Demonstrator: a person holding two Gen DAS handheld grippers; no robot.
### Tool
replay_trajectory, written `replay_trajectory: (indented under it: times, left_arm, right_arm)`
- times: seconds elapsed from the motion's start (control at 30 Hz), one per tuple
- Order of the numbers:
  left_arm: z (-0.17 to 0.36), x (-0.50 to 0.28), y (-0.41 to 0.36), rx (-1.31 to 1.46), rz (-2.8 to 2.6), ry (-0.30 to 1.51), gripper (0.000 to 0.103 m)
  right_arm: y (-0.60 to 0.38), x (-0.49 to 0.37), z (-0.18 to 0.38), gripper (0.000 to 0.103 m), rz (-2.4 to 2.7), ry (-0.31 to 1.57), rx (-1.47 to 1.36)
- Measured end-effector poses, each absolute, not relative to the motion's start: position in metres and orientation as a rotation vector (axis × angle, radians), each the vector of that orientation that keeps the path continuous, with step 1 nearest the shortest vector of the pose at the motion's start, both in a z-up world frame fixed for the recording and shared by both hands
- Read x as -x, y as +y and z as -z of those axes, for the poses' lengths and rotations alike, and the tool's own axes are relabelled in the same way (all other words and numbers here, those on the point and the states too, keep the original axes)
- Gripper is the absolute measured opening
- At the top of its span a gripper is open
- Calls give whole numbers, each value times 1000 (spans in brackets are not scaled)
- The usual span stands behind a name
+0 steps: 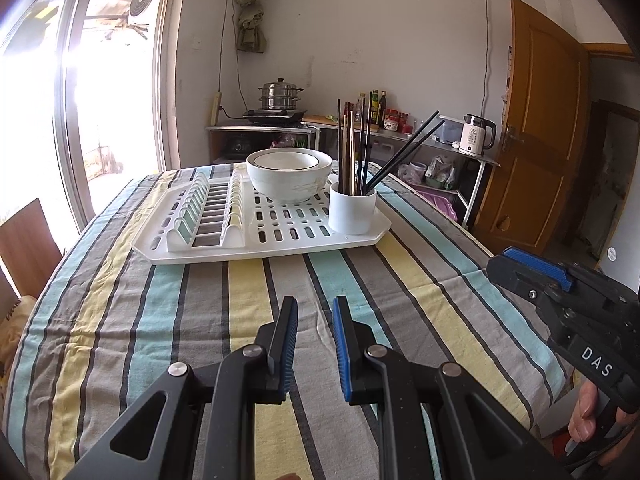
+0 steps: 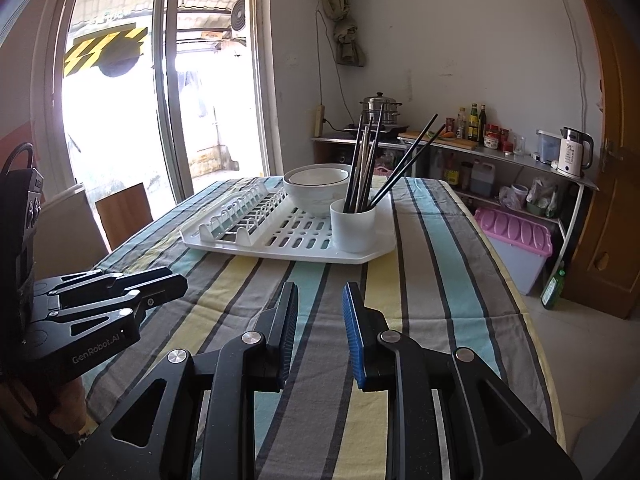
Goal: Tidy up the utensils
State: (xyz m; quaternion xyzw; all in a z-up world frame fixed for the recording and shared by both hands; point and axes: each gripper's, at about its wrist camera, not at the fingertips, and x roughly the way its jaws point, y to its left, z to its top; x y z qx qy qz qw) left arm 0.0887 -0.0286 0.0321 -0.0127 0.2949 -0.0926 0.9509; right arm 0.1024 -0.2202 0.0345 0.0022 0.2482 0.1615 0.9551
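Note:
A white drying rack tray (image 1: 280, 250) (image 2: 288, 254) lies on the striped tablecloth. At its right front corner a white cup (image 1: 352, 212) (image 2: 353, 226) holds several chopsticks (image 1: 354, 148) (image 2: 366, 160) upright, two black ones leaning right. Stacked white bowls (image 1: 289, 174) (image 2: 318, 188) sit behind the cup. My left gripper (image 1: 315, 304) is open and empty, low over the cloth in front of the tray. My right gripper (image 2: 320, 290) is open and empty, also short of the tray. Each shows in the other's view: the right one (image 1: 532, 276), the left one (image 2: 120, 292).
The striped table (image 1: 200, 320) (image 2: 440, 280) ends at the right, above a pink-lidded bin (image 2: 516, 232). Behind stand a counter with a steamer pot (image 1: 280, 94), bottles and a kettle (image 1: 476, 134), and a wooden door (image 1: 536, 128). Wooden chair backs (image 2: 124, 210) stand at the left.

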Motion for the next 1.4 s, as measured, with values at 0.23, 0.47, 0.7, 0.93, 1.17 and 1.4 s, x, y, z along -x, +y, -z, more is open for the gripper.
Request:
replay_trajectory:
  times: [0.23, 0.47, 0.7, 0.93, 1.17, 1.4]
  left_arm:
    - [-31, -90, -27, 20, 185, 600, 17]
    - [-30, -90, -28, 15, 186, 601, 17]
    - [-27, -92, -29, 10, 187, 608, 17]
    - [-27, -92, -30, 7, 188, 609, 17]
    - [-26, -92, -30, 5, 192, 607, 17]
    - [-26, -93, -30, 0, 197, 612, 17]
  right_arm:
    - [-220, -103, -34, 24, -327, 507, 0]
    - [-219, -103, -30, 24, -327, 509, -3]
    - [-220, -104, -27, 24, -327, 518, -8]
    - [-220, -105, -27, 24, -324, 520, -9]
    - [-221, -105, -27, 24, -324, 522, -10]
    - [-222, -105, -26, 24, -325, 525, -10]
